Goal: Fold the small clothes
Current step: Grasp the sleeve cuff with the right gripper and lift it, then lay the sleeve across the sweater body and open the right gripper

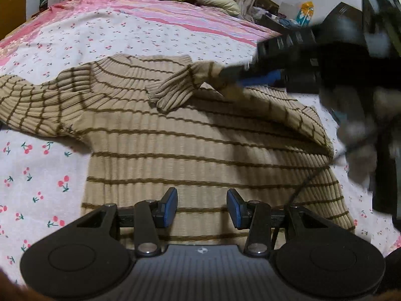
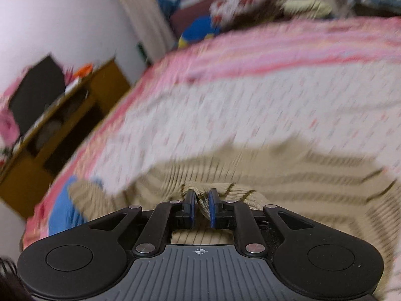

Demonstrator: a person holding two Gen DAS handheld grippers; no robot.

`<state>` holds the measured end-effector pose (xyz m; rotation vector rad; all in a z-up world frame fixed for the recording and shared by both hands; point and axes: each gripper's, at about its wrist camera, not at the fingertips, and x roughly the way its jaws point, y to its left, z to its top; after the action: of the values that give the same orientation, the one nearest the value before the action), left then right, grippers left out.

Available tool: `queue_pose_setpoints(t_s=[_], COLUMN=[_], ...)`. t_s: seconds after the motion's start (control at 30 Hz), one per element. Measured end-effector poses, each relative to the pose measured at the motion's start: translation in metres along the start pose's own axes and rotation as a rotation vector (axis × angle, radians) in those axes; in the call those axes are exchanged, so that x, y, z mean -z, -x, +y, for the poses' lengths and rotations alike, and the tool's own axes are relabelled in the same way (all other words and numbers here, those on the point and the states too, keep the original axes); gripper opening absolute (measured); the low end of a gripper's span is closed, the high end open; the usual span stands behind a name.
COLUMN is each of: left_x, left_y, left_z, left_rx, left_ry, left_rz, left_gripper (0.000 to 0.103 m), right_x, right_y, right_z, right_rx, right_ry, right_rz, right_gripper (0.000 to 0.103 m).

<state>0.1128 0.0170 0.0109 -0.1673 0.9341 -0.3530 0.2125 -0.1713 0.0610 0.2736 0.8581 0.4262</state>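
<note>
Folding has barely begun: the sweater point(image 1: 190, 150) lies flat on the bed point(image 1: 75, 37), left sleeve point(image 1: 37, 105) outstretched. The right hand-held gripper point(image 2: 202, 204) grips the right sleeve point(image 1: 180, 87) over the sweater's chest; the left hand-held gripper point(image 1: 202, 207) hovers released above its hem.

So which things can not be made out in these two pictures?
- Right wrist view: motion blur hides the bedsheet pattern and the shelf contents.
- Left wrist view: the right tool is blurred; its body covers the sweater right edge.
- Sweater hem: hidden behind the left tool.
</note>
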Motion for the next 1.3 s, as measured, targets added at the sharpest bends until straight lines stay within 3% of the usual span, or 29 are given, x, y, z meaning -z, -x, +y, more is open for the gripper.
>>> queue_pose_setpoints(t_s=[0.17,0.4,0.63,0.73,0.83,1.03,1.3], left_x=[0.002,0.001,0.001,-0.002,-0.004,-0.013,-0.013], left_y=[0.000,0.000,0.001,-0.001,-0.002,-0.005,-0.009], left_z=[0.008,0.014,0.013,0.008,0.008,0.010,0.020], left_rx=[0.006,0.019,0.015,0.001,-0.008,-0.030,-0.046], left_ry=[0.003,0.009,-0.003,-0.033,-0.041,-0.064,-0.049], left_rz=[-0.008,-0.013,-0.023,-0.026,-0.026,-0.040,-0.015], left_gripper=[0.048,0.048,0.048,0.048,0.048,0.048,0.048], right_x=[0.025,0.044,0.050,0.058,0.065,0.058,0.044], right_y=[0.006,0.041,0.060,0.047,0.036,0.040,0.016], right_z=[0.002,-0.005,-0.045,-0.060,-0.065,-0.036,0.009], right_rx=[-0.048,0.011,0.220,0.314,0.342,0.321,0.244], right_ry=[0.055,0.124,0.061,0.043,0.032,0.106,0.229], right_rz=[0.067,0.025,-0.045,0.009,0.029,-0.027,-0.016], right_gripper=[0.024,0.028,0.028,0.028,0.028,0.028,0.028])
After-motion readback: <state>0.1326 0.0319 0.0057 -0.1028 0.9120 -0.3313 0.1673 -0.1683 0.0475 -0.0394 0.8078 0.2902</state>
